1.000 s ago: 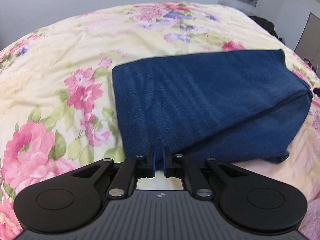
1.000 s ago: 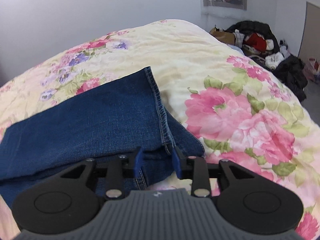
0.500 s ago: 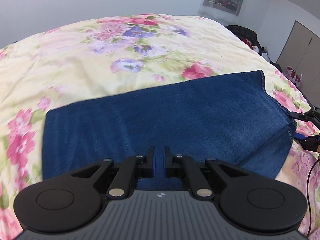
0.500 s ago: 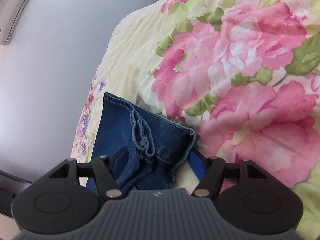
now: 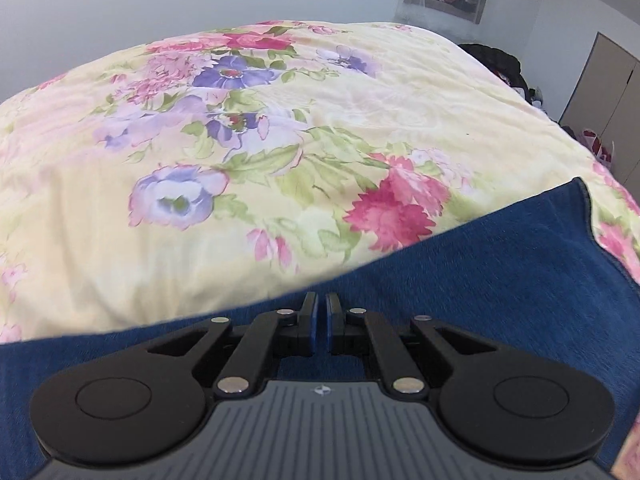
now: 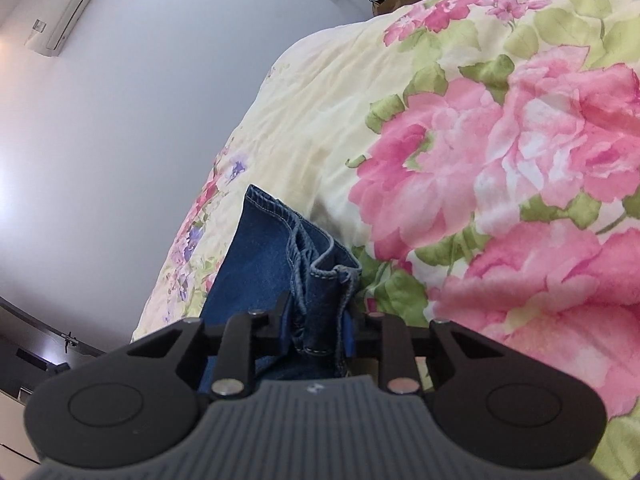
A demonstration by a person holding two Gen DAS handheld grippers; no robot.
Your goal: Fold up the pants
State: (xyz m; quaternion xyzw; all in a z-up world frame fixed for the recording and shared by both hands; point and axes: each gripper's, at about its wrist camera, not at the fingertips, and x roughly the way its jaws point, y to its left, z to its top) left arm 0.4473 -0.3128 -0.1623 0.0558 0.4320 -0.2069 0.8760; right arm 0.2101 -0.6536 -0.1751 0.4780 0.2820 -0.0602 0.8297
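I judge I am mid-fold, carrying one end of the blue jeans (image 5: pixel 500 280) across the floral bedspread (image 5: pixel 280 160): my left gripper (image 5: pixel 319 316) has its blue pads nearly together over the denim edge at 6 o'clock, though I cannot tell whether cloth is pinched between them, and my right gripper (image 6: pixel 316 328) is clamped on the bunched hems at 6 o'clock of its own view. The jeans spread from 6 toward 3 o'clock in the left view. Next I should lay both held ends down level on the denim beneath, then part my jaws.
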